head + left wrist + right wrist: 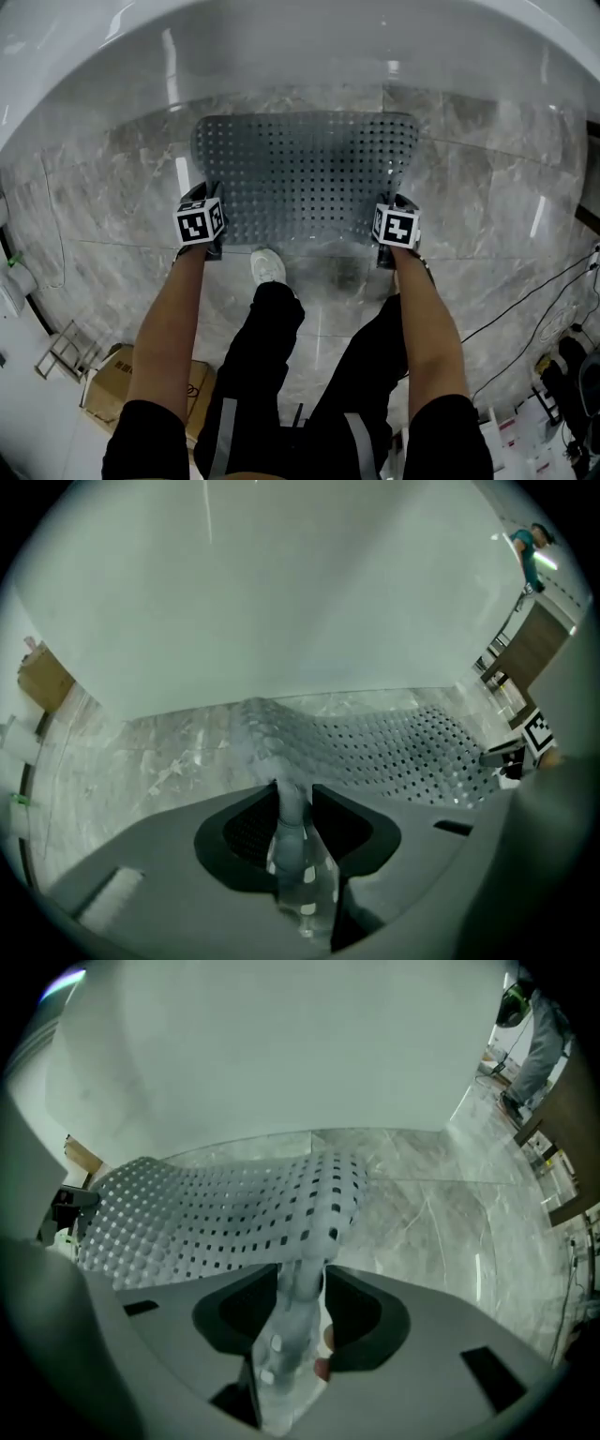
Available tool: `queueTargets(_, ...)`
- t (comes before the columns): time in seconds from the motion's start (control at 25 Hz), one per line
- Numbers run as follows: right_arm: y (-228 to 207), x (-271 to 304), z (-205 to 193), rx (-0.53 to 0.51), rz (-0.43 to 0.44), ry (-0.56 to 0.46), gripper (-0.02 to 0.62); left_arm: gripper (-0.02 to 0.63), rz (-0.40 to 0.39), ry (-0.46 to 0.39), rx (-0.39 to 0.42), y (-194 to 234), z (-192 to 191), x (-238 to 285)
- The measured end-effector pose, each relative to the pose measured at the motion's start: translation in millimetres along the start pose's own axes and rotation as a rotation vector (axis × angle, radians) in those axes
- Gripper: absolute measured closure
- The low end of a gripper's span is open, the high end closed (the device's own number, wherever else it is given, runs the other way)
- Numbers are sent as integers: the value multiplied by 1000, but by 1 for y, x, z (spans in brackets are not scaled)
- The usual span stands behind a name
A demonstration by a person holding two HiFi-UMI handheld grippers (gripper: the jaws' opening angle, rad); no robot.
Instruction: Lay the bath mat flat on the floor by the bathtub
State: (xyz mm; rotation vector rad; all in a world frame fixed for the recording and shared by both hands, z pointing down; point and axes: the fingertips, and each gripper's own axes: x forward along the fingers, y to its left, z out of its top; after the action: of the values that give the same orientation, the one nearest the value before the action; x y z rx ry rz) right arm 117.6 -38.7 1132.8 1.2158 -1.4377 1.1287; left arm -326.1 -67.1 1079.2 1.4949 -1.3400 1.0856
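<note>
Our left gripper (293,799) pinches one near corner of the bath mat (305,178). Our right gripper (302,1283) stands slackened around the other corner. The mat lies spread just beside the bathtub (281,47), its far edge along the tub's wall, on the grey marble floor (487,216).

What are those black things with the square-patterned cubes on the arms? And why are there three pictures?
A person holds a pinching tool in each hand; the cubes belong to the tools. The head view comes from a camera on their head, looking down. The other two come from small cameras riding on the left gripper and the right gripper. A grey bath mat full of holes is spread on the marble floor beside the white bathtub. A near corner of it sits between each gripper's jaws; the right jaws seem slightly off it.
</note>
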Motion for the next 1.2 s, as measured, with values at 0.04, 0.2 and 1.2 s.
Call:
queueTargets(0.04,-5,3,-7,-9,-8,19,448,494,-10,29,-5,1,-5,4)
queueTargets(0.2,-17,-10,-20,-25,-4,22,423,414,5,68,36,8,-18,-2)
queueTargets(1.2,77,-530,173,-64,222,-655,591,603,-220,-540,16,-211,221,-469)
